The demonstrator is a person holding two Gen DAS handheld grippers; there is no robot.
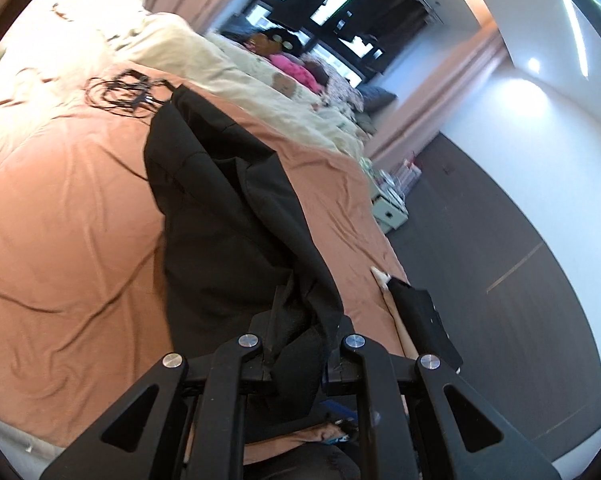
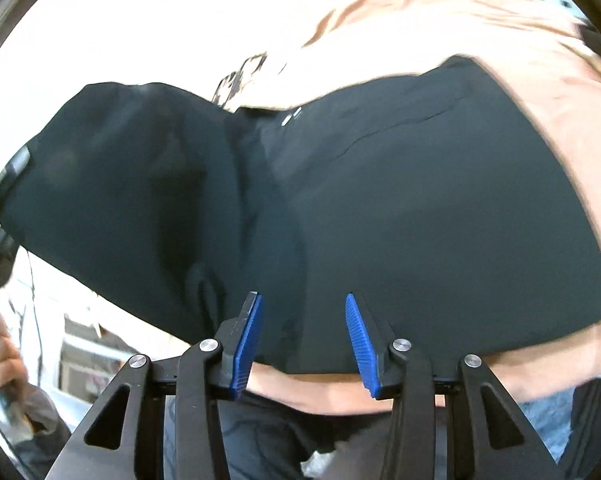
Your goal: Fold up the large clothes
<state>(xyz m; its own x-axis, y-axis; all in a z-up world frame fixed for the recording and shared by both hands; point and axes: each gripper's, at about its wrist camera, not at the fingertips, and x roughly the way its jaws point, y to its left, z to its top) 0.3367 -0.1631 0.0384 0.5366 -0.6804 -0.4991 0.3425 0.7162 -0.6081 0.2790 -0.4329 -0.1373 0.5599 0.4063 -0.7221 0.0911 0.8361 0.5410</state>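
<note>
- Large black fabric garment [image 1: 220, 208] lies mid-frame across the salmon bedsheet [image 1: 68, 208].
- Left gripper [image 1: 300, 344] pinches its near edge, apparently mid-fold.
- Right gripper [image 2: 302, 336] hovers spread; next, likely grasp the hem.

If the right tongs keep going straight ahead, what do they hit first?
Probably the black garment: it fills the view directly beyond the open right tongs, spread on the pink bedspread. Depth is unclear.
</note>
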